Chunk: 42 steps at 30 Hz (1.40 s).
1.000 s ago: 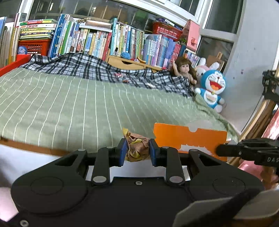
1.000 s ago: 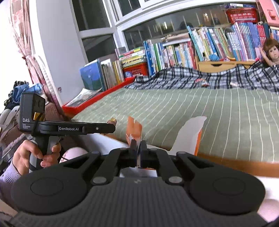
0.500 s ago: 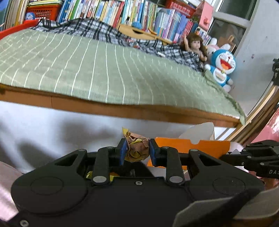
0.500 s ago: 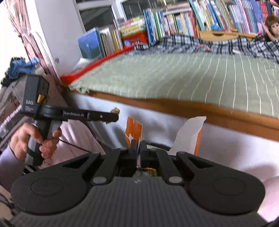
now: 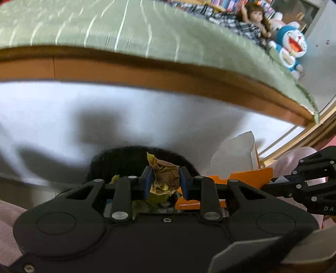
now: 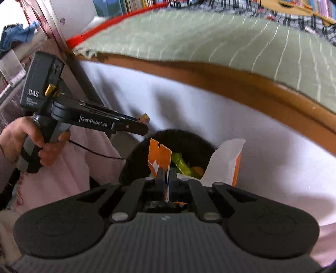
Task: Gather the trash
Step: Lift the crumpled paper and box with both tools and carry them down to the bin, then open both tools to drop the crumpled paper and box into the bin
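- Gripping a crumpled brown-and-yellow paper wrapper [image 5: 164, 178], the left claw [image 5: 164, 181] has its blue pads pressed against the wad's two sides; the jaws stand narrow, set only as far apart as the wad is thick.
- The wrapper sits just above and in front of a round black trash bin [image 5: 126, 161], whose dark rim shows behind the pads; yellow-green scraps [image 5: 156, 198] are visible inside, below the claw.
- The right claw [image 6: 166, 178] is clamped tight on a torn orange-and-white cardboard piece [image 6: 159, 155], pinching its thin edge between near-touching jaws.
- That cardboard stands upright over the same bin [image 6: 189, 140]; a white flap [image 6: 225, 161] of it rises to the right, against the bin's far rim.
- In the left wrist view the cardboard [image 5: 243, 178] appears just to the right of the left claw, with the right claw's black body [image 5: 304, 180] behind it.
- In the right wrist view a person's hand [image 6: 31, 138] grips the handle of the left claw [image 6: 142, 124], which is tilted down toward the bin.
- The bin stands on the floor against the white side panel [image 5: 147, 117] of a bed covered in a green striped sheet [image 5: 147, 31].
- A doll [image 5: 255, 16] and a blue plush toy [image 5: 292, 46] sit at the bed's far corner, well apart from the bin.
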Each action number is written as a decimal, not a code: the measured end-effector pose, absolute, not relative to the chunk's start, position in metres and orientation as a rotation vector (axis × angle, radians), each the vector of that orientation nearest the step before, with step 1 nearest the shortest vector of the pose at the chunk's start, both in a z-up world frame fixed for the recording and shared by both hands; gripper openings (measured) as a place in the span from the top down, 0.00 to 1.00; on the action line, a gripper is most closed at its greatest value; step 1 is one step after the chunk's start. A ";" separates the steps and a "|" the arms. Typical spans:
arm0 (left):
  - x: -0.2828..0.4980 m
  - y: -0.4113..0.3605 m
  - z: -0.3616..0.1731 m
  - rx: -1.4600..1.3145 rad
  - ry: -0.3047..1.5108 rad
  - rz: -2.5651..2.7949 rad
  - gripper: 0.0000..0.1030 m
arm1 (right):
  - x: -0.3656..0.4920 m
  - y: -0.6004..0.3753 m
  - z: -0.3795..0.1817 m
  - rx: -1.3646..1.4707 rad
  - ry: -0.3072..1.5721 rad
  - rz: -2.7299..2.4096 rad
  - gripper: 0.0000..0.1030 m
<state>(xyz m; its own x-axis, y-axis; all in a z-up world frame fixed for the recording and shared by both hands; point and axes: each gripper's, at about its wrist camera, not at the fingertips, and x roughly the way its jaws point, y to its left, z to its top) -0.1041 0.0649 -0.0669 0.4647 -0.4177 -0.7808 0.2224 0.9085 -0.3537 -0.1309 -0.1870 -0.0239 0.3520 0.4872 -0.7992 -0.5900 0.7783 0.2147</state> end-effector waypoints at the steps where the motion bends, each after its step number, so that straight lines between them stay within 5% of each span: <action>1: -0.100 0.065 -0.072 -0.216 1.032 -0.393 0.75 | -0.127 -0.186 -0.027 -0.116 1.004 0.705 0.94; 18: -0.074 0.064 -0.125 -0.260 1.184 -0.383 0.74 | -0.089 -0.152 -0.073 -0.168 1.165 0.787 0.86; 20: -0.074 0.064 -0.126 -0.263 1.190 -0.371 0.56 | -0.090 -0.149 -0.073 -0.188 1.158 0.782 0.64; 22: -0.075 0.064 -0.126 -0.265 1.188 -0.357 0.49 | -0.091 -0.148 -0.071 -0.199 1.145 0.784 0.43; 23: -0.075 0.065 -0.125 -0.267 1.186 -0.352 0.48 | -0.092 -0.147 -0.070 -0.204 1.138 0.786 0.41; 42: -0.088 0.058 -0.078 -0.205 1.097 -0.346 0.44 | -0.104 -0.182 -0.016 -0.102 0.971 0.716 0.33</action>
<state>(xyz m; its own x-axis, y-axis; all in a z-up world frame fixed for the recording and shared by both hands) -0.0880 0.0577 -0.0785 0.4107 -0.3725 -0.8322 0.1718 0.9280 -0.3307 -0.1039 -0.1821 -0.0161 0.3566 0.5098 -0.7829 -0.5971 0.7689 0.2287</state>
